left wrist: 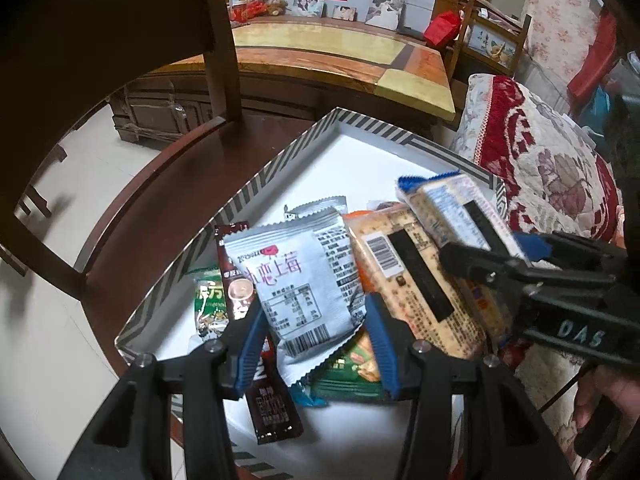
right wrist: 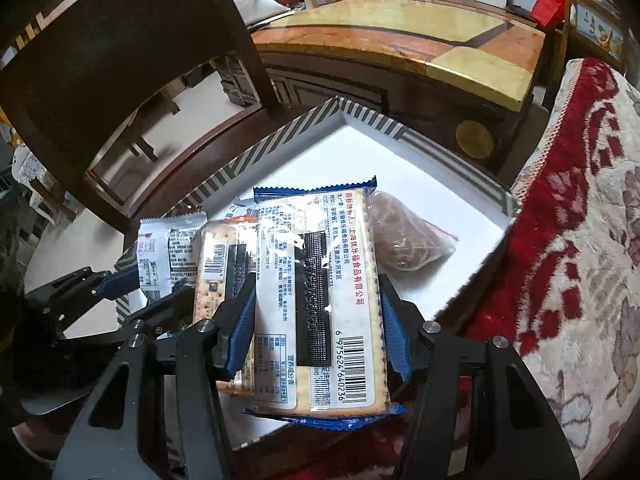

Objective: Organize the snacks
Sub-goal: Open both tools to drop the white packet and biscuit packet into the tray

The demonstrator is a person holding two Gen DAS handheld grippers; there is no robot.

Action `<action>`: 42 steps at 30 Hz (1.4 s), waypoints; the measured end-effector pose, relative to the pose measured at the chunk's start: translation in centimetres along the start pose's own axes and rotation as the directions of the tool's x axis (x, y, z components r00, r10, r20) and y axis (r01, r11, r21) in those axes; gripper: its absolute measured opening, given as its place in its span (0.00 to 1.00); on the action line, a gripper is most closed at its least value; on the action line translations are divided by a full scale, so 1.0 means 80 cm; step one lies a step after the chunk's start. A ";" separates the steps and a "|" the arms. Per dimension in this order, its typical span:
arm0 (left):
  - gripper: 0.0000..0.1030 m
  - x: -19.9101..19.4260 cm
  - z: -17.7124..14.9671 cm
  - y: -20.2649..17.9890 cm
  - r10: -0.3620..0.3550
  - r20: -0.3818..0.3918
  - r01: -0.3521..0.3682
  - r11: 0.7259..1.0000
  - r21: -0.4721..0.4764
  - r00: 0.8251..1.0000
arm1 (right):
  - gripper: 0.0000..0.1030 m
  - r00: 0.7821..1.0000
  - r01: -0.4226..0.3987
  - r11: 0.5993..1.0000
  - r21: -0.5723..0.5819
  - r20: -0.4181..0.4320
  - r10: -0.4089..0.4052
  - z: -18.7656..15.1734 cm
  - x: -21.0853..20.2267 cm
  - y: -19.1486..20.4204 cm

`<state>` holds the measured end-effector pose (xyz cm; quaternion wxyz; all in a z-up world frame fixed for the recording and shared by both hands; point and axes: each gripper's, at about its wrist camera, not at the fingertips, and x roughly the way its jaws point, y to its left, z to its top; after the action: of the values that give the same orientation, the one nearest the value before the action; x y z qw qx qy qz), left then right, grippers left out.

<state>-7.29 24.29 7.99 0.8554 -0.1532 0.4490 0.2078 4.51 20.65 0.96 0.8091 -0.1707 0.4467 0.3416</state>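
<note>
The blue-edged cracker pack (right wrist: 320, 300) is being held between the blue pads of the right gripper (right wrist: 318, 328), its long axis running from six o'clock to twelve o'clock in the right wrist view, straight along the fingers. The jaws are being kept closed against its two long sides, roughly at mid-length, with the barcode end nearest the camera and the crimped blue end pointing toward the far corner of the striped box (right wrist: 360, 114). The pack is being carried above the white floor of that box; whether its underside is touching anything cannot be told. A clear bag of brown snack (right wrist: 416, 240) is lying just beyond it at about one o'clock, and an orange-trimmed cracker pack (right wrist: 218, 260) is lying parallel at about nine o'clock, close alongside.

In the left wrist view the same held pack (left wrist: 444, 208) is being seen at about two o'clock, with the right gripper (left wrist: 480, 264) reaching in from three o'clock. The right hand is therefore judged the nearer one for placing it, and the free white floor toward twelve o'clock looks like the likely spot.

The left gripper (left wrist: 314, 340) is being held with its jaws apart, a silver strawberry-print sachet (left wrist: 300, 288) lying between the pads without a clamped grip being visible. A brown sachet (left wrist: 240, 280) is lying at its ten o'clock side.
</note>
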 end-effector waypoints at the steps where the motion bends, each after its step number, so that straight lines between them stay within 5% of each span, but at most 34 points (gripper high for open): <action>1: 0.50 0.001 0.001 0.001 0.000 -0.001 0.000 1.000 0.000 1.000 | 0.54 1.000 0.006 1.000 -0.006 -0.003 -0.006 0.000 0.002 0.003; 12: 0.55 0.015 0.000 -0.004 0.052 -0.015 -0.052 0.999 0.008 0.999 | 0.55 1.000 0.012 1.000 0.011 0.012 -0.013 -0.001 0.008 0.003; 16: 0.72 0.014 -0.005 -0.006 0.081 -0.012 -0.081 0.997 0.010 0.997 | 0.59 0.999 -0.006 1.000 0.027 0.038 0.005 -0.005 -0.009 0.002; 26: 0.95 -0.028 -0.021 -0.006 0.119 0.057 -0.117 0.993 -0.035 0.991 | 0.59 0.995 0.037 0.999 0.030 0.092 -0.039 -0.039 -0.059 0.002; 42: 0.99 -0.101 -0.068 -0.035 0.076 0.148 -0.062 0.993 -0.101 0.986 | 0.64 0.985 0.058 0.998 -0.007 0.165 -0.056 -0.138 -0.148 0.006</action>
<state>-13.87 17.69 11.95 0.8710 -0.1621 0.3773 0.2698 -6.91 9.80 4.93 0.8518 -0.1593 0.3711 0.3337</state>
